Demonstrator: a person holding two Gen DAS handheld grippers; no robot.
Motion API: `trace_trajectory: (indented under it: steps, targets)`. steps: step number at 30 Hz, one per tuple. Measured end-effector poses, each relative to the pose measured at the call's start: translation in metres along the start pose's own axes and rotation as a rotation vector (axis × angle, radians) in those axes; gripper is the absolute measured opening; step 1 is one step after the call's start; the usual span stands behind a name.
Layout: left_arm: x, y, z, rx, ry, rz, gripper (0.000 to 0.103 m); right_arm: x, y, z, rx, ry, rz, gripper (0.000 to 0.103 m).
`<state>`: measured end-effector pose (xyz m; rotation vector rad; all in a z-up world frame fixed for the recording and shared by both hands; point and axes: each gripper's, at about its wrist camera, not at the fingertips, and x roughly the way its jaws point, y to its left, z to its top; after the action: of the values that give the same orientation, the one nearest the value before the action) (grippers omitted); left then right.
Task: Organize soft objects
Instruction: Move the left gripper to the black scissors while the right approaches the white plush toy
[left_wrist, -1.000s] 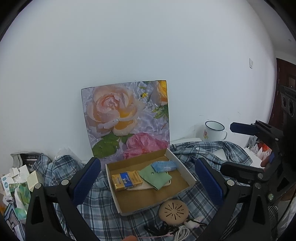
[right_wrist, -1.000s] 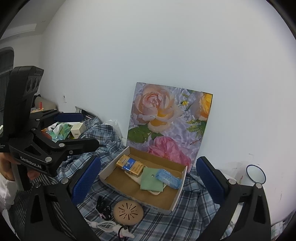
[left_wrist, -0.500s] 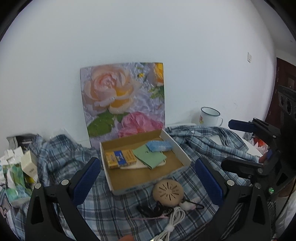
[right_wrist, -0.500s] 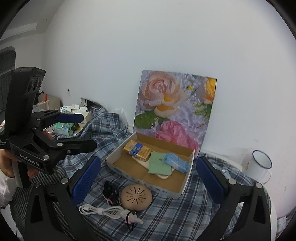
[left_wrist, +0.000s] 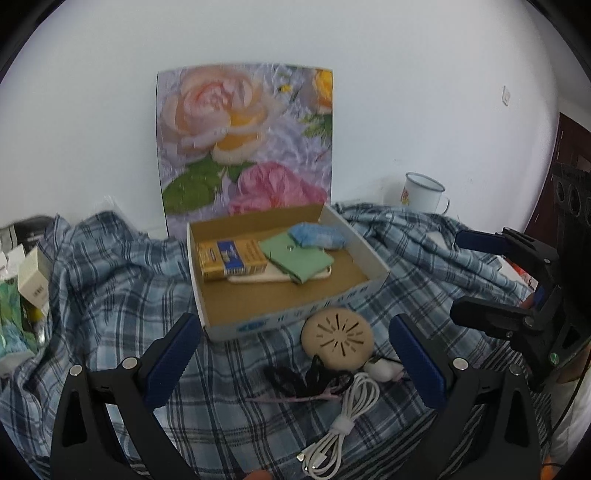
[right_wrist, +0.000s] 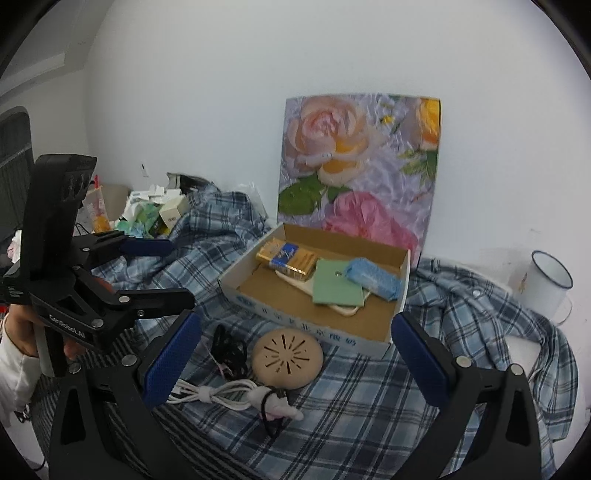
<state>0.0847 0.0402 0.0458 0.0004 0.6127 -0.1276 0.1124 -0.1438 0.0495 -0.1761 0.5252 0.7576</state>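
Observation:
A blue plaid shirt (left_wrist: 110, 295) (right_wrist: 461, 325) lies spread and rumpled over the table. On it stands an open cardboard box (left_wrist: 295, 317) (right_wrist: 306, 325) holding a gold and blue packet (left_wrist: 231, 258) (right_wrist: 288, 258), a green pouch (left_wrist: 295, 258) (right_wrist: 338, 286), a blue tissue pack (left_wrist: 317, 236) (right_wrist: 373, 277) and a white phone (right_wrist: 343, 309). My left gripper (left_wrist: 295, 362) (right_wrist: 155, 269) hovers open in front of the box. My right gripper (right_wrist: 295, 358) (left_wrist: 476, 277) is open too, nothing between its fingers.
Before the box lie a round beige vented disc (left_wrist: 337, 338) (right_wrist: 288, 356), a coiled white cable (left_wrist: 343, 421) (right_wrist: 218, 391) and a black cord tangle (left_wrist: 299, 376) (right_wrist: 229, 347). A floral panel (left_wrist: 243, 140) leans on the wall. An enamel mug (left_wrist: 423, 194) (right_wrist: 546, 284) stands right; cartons (left_wrist: 33, 284) clutter the left.
Both cameras have tilted downward and moved closer to the table, so the box and the items in front of it sit larger. Nothing on the table has moved.

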Motion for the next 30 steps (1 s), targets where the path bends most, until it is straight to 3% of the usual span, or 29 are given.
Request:
trace_trajectory:
  steps: [10, 13, 19, 30]
  targets:
    - [0.036, 0.008, -0.025, -0.016, 0.113, -0.043, 0.103, 0.029, -0.008, -0.023, 0.027, 0.096, 0.014, 0.103]
    - [0.046, 0.006, -0.034, 0.000, 0.158, -0.045, 0.094, 0.037, -0.011, -0.029, 0.031, 0.128, 0.014, 0.103]
    - [0.064, 0.008, -0.049, -0.013, 0.236, -0.063, 0.094, 0.051, -0.014, -0.040, 0.034, 0.185, 0.013, 0.102]
    - [0.069, 0.008, -0.055, -0.013, 0.279, -0.086, 0.094, 0.069, 0.003, -0.052, -0.052, 0.266, 0.013, 0.102]
